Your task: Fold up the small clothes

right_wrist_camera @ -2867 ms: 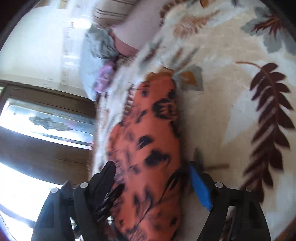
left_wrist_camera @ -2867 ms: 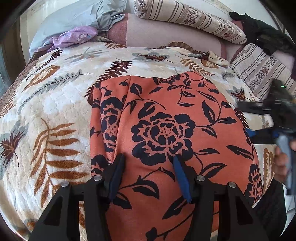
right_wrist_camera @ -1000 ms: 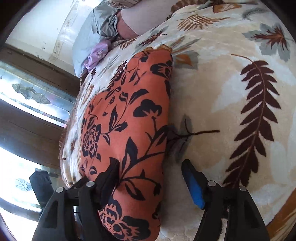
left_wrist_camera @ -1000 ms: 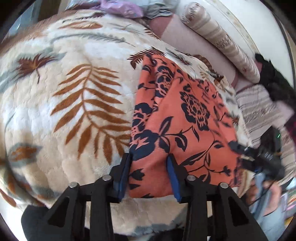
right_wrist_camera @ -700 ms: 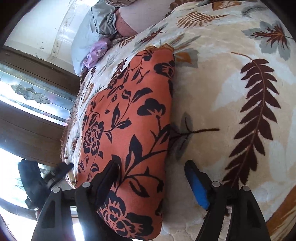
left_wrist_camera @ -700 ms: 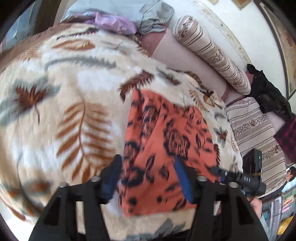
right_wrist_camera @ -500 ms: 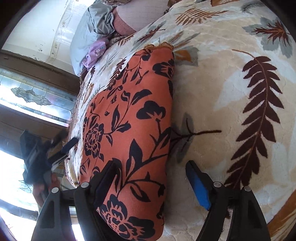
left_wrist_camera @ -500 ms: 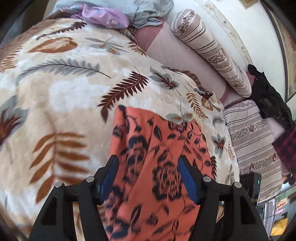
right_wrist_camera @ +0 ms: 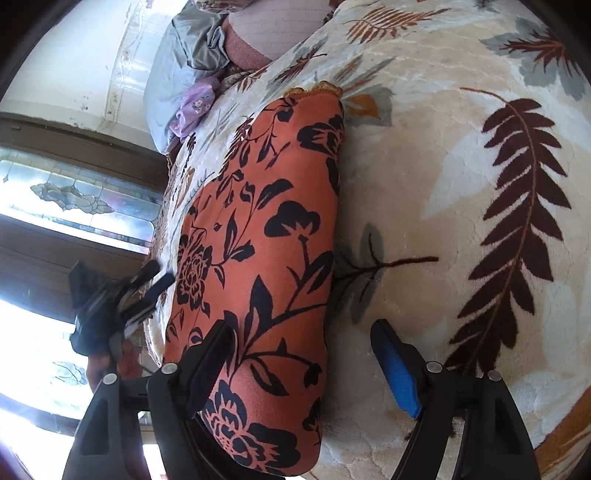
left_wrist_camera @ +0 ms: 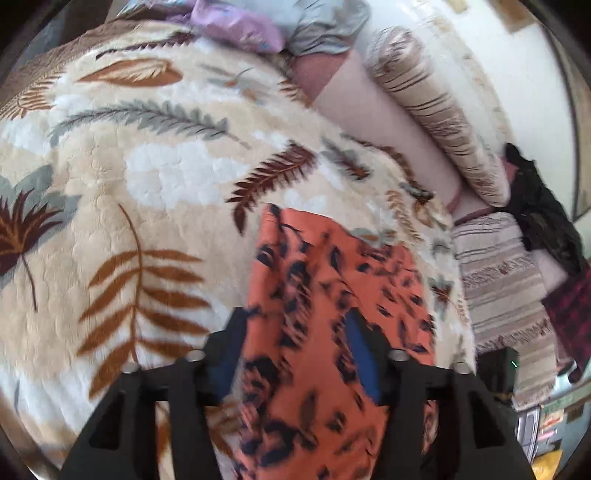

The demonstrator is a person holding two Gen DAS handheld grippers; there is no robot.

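Observation:
An orange garment with a black flower print lies flat on a cream leaf-patterned blanket. My left gripper is open, its fingers astride the garment's left near edge, just above it. My right gripper is open over the garment's right near corner, one finger over the cloth and the blue-padded finger over the blanket. The left gripper also shows in the right wrist view, beyond the garment's far side.
Striped bolster pillows and a pink cushion lie at the bed's head. Grey and lilac clothes are piled at the far corner. A striped cover and dark clothing lie at the right. A window is on the left.
My left gripper let go of the garment's near edge, opened and moved forward along its left side; the view is still blurred. The right gripper has stayed open in place.

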